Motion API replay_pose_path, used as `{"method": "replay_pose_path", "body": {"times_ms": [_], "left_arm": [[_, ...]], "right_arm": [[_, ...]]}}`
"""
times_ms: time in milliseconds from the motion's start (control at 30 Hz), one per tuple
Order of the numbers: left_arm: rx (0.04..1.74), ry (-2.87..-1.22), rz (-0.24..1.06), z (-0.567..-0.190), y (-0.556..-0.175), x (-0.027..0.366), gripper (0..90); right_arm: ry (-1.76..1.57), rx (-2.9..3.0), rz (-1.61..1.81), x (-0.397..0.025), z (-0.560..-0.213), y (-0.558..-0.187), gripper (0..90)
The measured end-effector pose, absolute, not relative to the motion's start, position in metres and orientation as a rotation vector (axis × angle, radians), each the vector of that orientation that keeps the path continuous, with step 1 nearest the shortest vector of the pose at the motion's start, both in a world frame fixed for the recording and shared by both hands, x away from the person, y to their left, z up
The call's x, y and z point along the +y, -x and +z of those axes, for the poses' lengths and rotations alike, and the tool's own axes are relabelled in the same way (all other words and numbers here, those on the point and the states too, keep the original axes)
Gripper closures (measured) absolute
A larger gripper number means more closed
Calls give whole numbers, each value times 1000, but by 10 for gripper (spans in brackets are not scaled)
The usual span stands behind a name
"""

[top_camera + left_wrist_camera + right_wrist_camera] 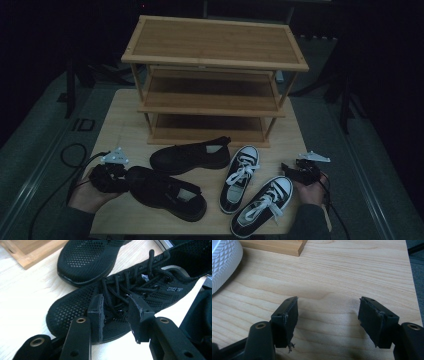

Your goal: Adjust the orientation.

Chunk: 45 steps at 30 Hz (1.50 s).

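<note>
Four shoes lie on our worktop [117,117] in front of a three-tier bamboo shoe rack [214,55]: two black mesh lace-up shoes on our left and two black-and-white canvas sneakers on our right. Our left hand-held gripper [122,176] is at the nearer black mesh shoe [167,192], which lies close to the front edge of the worktop. In the left gripper view its jaws stand a little apart over the laces of that shoe [120,302], one on each side of the lacing; we cannot tell whether they touch it. The farther black mesh shoe [191,156] lies just behind it, near the foot of the rack. Our right hand-held gripper [290,170] rests at the worktop's right edge, just beside the nearer canvas sneaker [264,205], jaws wide apart over bare wood. The farther canvas sneaker [240,177] lies between the black pair and the nearer sneaker.
</note>
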<state>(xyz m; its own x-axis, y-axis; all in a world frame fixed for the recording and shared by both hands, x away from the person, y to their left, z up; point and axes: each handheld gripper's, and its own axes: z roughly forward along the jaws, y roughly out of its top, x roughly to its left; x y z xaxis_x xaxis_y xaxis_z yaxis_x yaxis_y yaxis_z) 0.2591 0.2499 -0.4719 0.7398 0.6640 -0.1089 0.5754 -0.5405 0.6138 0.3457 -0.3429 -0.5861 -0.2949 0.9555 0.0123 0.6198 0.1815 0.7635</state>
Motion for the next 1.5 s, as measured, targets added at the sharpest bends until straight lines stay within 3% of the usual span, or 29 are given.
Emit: {"method": "replay_pose_path", "body": {"times_ms": [367,600,800,867,1500], "left_arm": [[946,-2340,156,-482,-260,246,669],[966,-2385,122,-493,-265,242,724],[943,-2412,107,-497,-264,238,867],[938,-2422,119,-497,-263,237,879],[1104,-2373,235,-487,-284,271,888]], "right_arm": [[-1476,1987,934,-343,-586,-346,318],[-1476,1988,934,-343,-586,-346,318],[-1475,1988,933,-343,-586,-346,318],[-1476,1988,934,-343,-586,-346,319],[-1475,1988,933,-343,-586,-346,319]]}}
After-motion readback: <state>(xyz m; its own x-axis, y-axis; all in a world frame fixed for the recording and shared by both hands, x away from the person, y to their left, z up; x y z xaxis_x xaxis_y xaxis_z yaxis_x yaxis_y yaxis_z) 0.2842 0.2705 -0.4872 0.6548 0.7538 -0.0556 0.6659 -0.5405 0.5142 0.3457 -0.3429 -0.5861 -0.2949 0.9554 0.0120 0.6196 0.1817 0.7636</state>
